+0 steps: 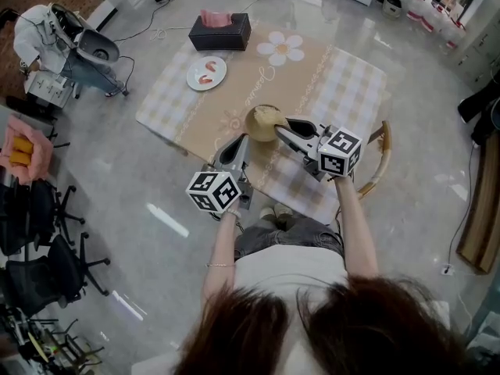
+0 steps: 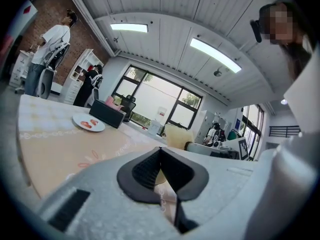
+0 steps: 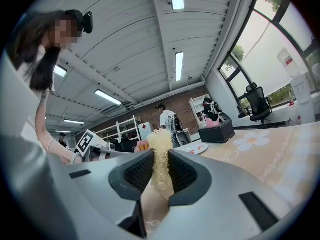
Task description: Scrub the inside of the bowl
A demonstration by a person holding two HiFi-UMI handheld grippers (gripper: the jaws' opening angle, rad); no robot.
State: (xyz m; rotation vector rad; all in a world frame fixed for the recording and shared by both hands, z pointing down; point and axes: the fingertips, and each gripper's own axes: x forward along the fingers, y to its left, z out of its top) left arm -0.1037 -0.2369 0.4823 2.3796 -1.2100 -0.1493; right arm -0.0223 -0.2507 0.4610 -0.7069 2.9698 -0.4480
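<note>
A pale, fibrous scrubber [image 3: 160,140] is being pinched between the fingers [image 3: 136,173] of the right gripper [image 3: 160,156]. Its frayed tuft is standing proud of the tips, presumably so that the fibres, not the pads, are being offered to the dish. The fingers [image 2: 144,171] of the left gripper [image 2: 161,153] are being held tight together with nothing between them. They are being pointed at the bowl [image 1: 264,123] from its near left side. This is being read as a bracing posture, meant to stop the bowl sliding, though contact with its wall cannot be confirmed.

In the head view the right gripper's tips are being held at the bowl's right rim, and pale material is showing inside it. The scrubber is therefore being judged to be at or just within the mouth. The bowl itself is sitting between the two grippers, near the front edge of the cloth-covered counter [image 1: 344,84]. Further out, a plate [image 1: 206,73] and a dark tissue box [image 1: 219,32] are lying well apart from the bowl at the counter's far side.
</note>
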